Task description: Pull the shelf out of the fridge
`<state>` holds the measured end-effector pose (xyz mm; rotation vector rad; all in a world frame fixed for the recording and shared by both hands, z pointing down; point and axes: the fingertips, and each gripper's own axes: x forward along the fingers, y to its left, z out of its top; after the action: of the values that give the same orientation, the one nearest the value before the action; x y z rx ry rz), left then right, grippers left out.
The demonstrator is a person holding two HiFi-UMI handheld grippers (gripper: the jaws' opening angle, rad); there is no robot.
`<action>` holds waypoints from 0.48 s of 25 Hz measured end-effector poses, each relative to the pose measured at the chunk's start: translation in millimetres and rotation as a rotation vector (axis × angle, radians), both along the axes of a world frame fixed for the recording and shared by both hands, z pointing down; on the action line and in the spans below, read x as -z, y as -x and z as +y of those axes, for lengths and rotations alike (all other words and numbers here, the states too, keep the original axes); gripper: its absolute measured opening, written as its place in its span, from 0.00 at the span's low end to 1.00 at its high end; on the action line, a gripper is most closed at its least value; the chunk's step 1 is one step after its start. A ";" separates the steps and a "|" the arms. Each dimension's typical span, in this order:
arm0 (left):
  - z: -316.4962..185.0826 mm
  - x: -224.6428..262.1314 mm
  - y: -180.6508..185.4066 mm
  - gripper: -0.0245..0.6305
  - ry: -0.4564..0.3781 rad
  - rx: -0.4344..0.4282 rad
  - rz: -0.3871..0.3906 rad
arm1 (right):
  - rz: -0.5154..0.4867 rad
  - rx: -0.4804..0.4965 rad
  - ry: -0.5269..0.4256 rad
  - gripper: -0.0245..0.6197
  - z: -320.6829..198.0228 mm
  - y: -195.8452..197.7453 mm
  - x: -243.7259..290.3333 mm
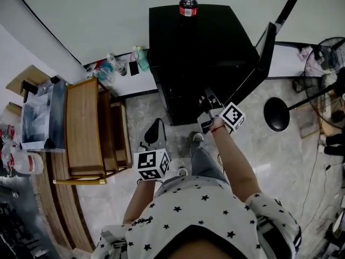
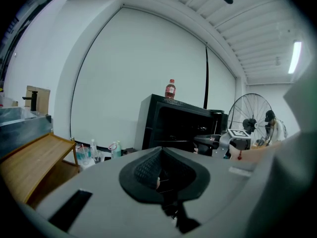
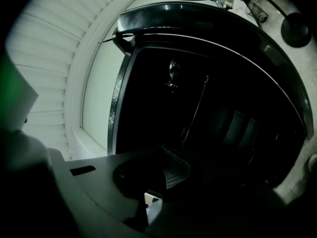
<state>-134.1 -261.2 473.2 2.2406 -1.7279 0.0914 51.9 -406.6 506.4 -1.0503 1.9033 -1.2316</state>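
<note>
A black mini fridge (image 1: pixel 205 53) stands on the floor with its door (image 1: pixel 265 50) swung open to the right and a cola bottle (image 1: pixel 188 5) on top. My right gripper (image 1: pixel 209 99) reaches into the fridge opening, turned on its side, jaws shut. In the right gripper view the gripper (image 3: pixel 166 170) faces the dark interior, where a thin wire shelf edge (image 3: pixel 195 108) runs toward it; I cannot see whether it is pinched. The left gripper view shows the shelf (image 2: pixel 176 142) as a thin line level with the right gripper (image 2: pixel 213 142). My left gripper (image 1: pixel 154 127) hangs shut and empty in front of the fridge.
A wooden rack (image 1: pixel 83 128) stands to the left, with a metal basin (image 1: pixel 40 117) beyond it. Several bottles (image 1: pixel 121 63) sit on the floor by the wall. A round stand base (image 1: pixel 277 114) and a fan (image 1: pixel 323 63) are on the right.
</note>
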 end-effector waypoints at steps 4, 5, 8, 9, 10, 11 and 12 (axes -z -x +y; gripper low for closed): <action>-8.3 -4.9 0.1 0.06 0.008 0.014 0.002 | -0.096 -0.008 0.020 0.03 -17.7 -1.3 -12.5; -10.6 -6.4 -0.1 0.06 0.010 0.018 0.003 | -0.114 -0.011 0.026 0.03 -21.8 -2.1 -16.3; -17.2 -9.0 -0.3 0.06 0.016 0.029 0.006 | -0.165 -0.023 0.039 0.03 -34.4 -4.9 -26.1; -19.3 -8.7 -0.1 0.06 0.014 0.032 0.008 | -0.185 -0.025 0.044 0.03 -38.2 -4.1 -26.2; -21.4 -8.1 0.0 0.06 0.012 0.034 0.010 | -0.201 -0.025 0.047 0.05 -42.1 -3.0 -26.1; -23.2 -7.5 0.1 0.06 0.010 0.035 0.011 | -0.211 -0.024 0.049 0.08 -46.4 -1.9 -26.5; -24.6 -7.3 0.2 0.06 0.009 0.037 0.011 | -0.217 -0.023 0.052 0.11 -50.6 -1.2 -27.8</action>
<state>-134.2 -285.8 480.4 2.1983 -1.7590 0.0785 53.0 -457.2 534.2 -0.9214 1.6986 -1.3307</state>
